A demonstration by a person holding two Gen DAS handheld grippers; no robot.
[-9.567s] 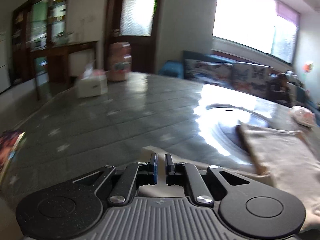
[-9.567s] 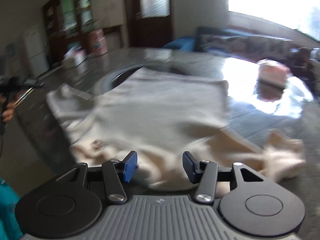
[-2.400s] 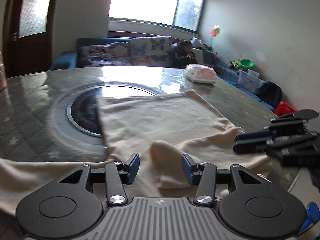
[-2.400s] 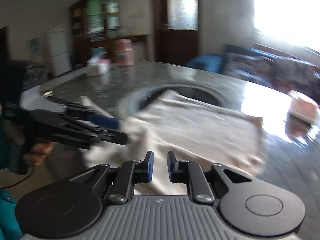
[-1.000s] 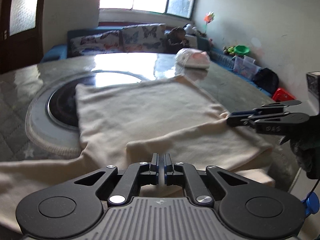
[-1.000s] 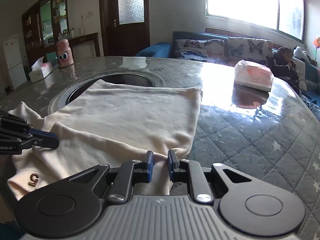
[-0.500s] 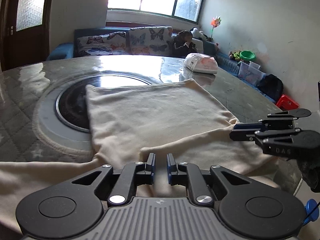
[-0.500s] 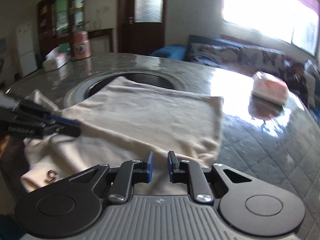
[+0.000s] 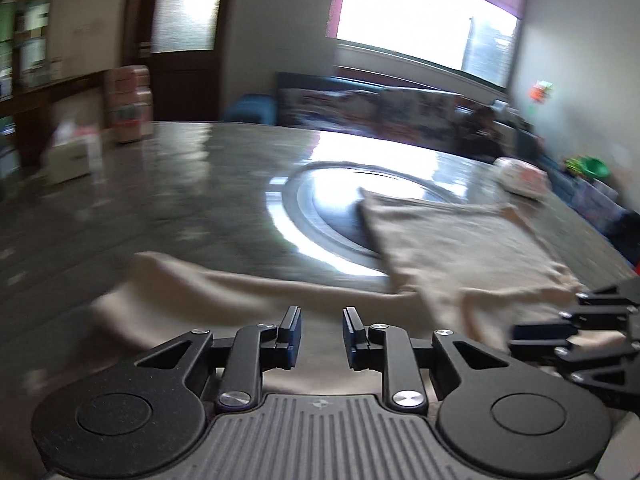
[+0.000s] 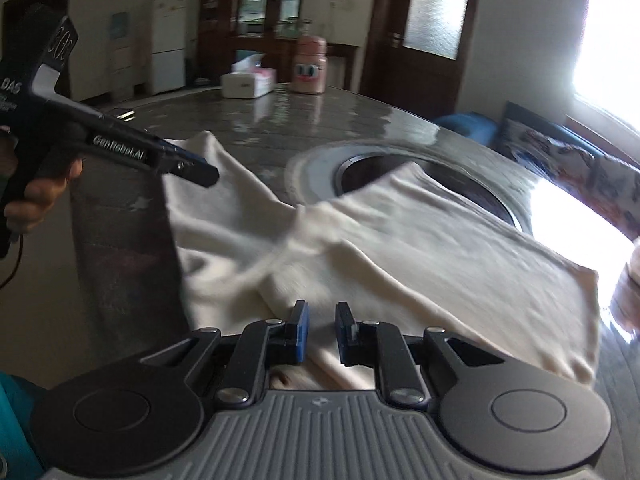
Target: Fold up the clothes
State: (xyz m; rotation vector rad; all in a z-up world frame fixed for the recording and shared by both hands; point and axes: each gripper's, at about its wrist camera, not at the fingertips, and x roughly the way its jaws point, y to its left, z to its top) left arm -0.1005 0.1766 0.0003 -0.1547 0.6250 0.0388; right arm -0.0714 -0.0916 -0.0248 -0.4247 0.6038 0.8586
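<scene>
A cream shirt (image 9: pixel 460 256) lies spread on the grey table, one sleeve (image 9: pixel 208 288) stretched out to the left. It also shows in the right wrist view (image 10: pixel 420 248). My left gripper (image 9: pixel 321 330) is open and empty, just above the sleeve near the table's front edge; it also shows in the right wrist view (image 10: pixel 196 170). My right gripper (image 10: pixel 321 330) is slightly open over the shirt's near edge, with nothing clamped; it also shows in the left wrist view (image 9: pixel 576 320).
A round dark inset ring (image 9: pixel 320 208) sits mid-table under the shirt's far part. A tissue box (image 10: pixel 248 84) and a pink jar (image 10: pixel 310 70) stand at the far left. A pink tissue pack (image 9: pixel 520 176) lies far right. A sofa (image 9: pixel 360 108) stands behind.
Both grippers were closed on the shirt half a second ago and have opened. The left gripper has swung left toward the outstretched sleeve. The right gripper has turned left too.
</scene>
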